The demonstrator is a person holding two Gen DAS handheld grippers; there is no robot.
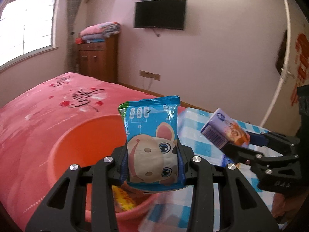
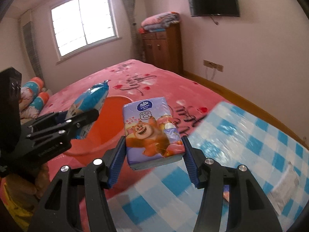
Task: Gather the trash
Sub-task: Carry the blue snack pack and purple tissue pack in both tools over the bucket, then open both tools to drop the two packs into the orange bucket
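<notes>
My left gripper is shut on a blue wipes packet with a cartoon animal face, held upright over the near rim of an orange basin. Yellow wrappers lie in the basin's bottom. My right gripper is shut on a purple tissue pack with a bear print, held above the blue checked cloth. In the left wrist view the right gripper and tissue pack hang to the right. In the right wrist view the left gripper and its blue packet sit beside the basin.
The basin stands on a bed with a pink blanket. A blue checked cloth covers a surface at the right, with a grey wrapper on it. A wooden cabinet, a wall TV and a window are behind.
</notes>
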